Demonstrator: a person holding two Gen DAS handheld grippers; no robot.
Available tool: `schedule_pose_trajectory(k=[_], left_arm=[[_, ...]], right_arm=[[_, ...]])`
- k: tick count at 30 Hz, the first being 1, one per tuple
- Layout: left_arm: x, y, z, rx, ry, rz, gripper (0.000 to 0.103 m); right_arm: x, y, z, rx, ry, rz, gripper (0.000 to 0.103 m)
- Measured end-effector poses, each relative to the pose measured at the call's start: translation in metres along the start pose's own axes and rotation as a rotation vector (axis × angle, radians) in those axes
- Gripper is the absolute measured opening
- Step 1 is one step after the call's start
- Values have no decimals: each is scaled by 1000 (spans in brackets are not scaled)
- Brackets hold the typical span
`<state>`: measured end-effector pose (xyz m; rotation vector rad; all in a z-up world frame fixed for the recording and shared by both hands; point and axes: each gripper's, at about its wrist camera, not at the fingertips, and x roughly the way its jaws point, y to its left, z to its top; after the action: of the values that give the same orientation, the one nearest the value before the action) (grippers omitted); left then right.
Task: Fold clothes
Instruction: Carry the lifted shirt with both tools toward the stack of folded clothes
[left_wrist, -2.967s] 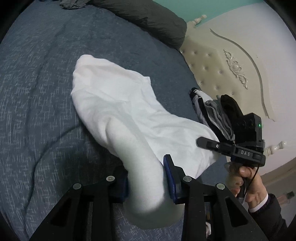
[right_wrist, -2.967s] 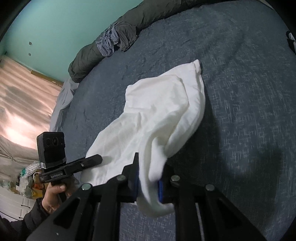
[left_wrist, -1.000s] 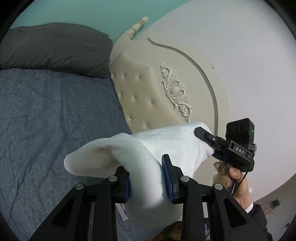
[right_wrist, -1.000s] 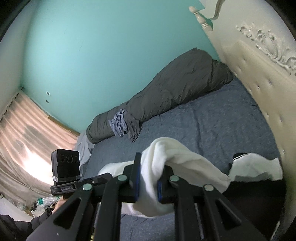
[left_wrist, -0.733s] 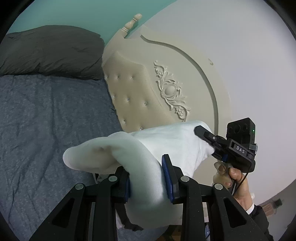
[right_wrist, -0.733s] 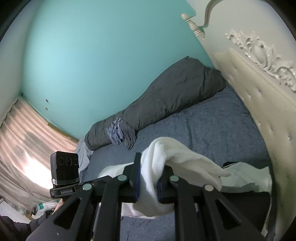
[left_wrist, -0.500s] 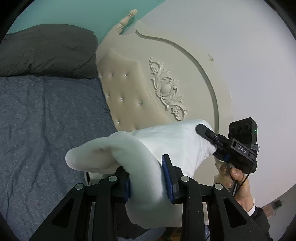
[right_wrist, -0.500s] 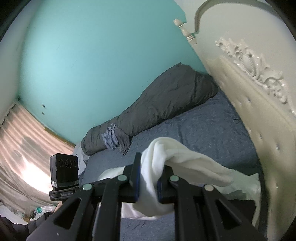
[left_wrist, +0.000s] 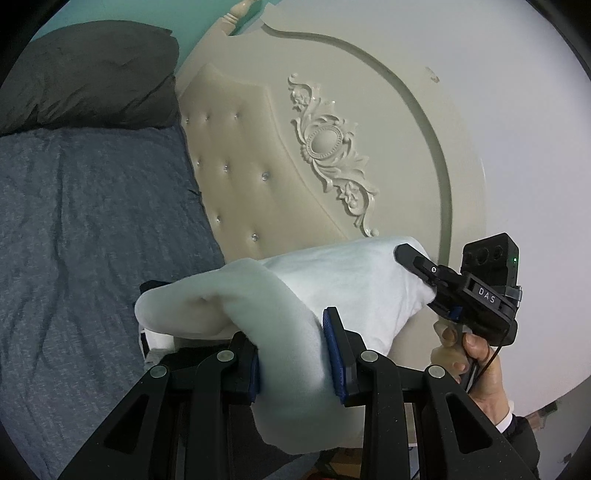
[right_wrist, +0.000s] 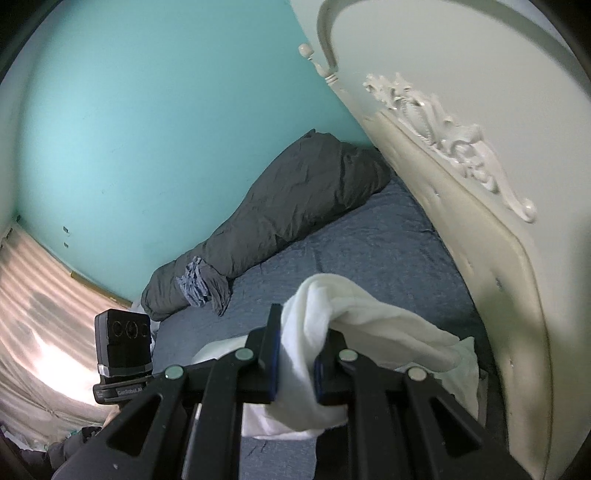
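— While both blue-padded jaws press in on it, what does the left hand-held gripper (left_wrist: 293, 350) hold?
— A thick fold of the white garment (left_wrist: 332, 284), lifted clear of the bed (left_wrist: 92, 229); the right hand-held gripper (right_wrist: 295, 363) is clamped on another bunch of the same cloth.

— Where does the cloth run from there?
— In the left view it stretches across to the right hand-held gripper, carried in a person's hand (left_wrist: 469, 350). In the right view its free end droops toward a dark folded pile, just beside the cream headboard (right_wrist: 480, 240).

— And beyond?
— A dark grey duvet (right_wrist: 295, 206) rolled along the far edge of the bed, a small blue-grey garment (right_wrist: 201, 282) on it, under the turquoise wall (right_wrist: 166, 110).
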<state>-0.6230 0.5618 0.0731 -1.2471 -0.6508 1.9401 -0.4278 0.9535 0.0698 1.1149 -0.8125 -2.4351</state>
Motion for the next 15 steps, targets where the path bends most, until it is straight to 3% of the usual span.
schedule_pose_trajectory(k=[6, 15], left_arm=[[7, -7, -9, 26, 19, 5, 32], [31, 5, -56, 6, 89, 14, 32]], right_arm=[[-15, -10, -9, 4, 2, -11, 13], [-22, -40, -63, 76, 58, -57, 13]])
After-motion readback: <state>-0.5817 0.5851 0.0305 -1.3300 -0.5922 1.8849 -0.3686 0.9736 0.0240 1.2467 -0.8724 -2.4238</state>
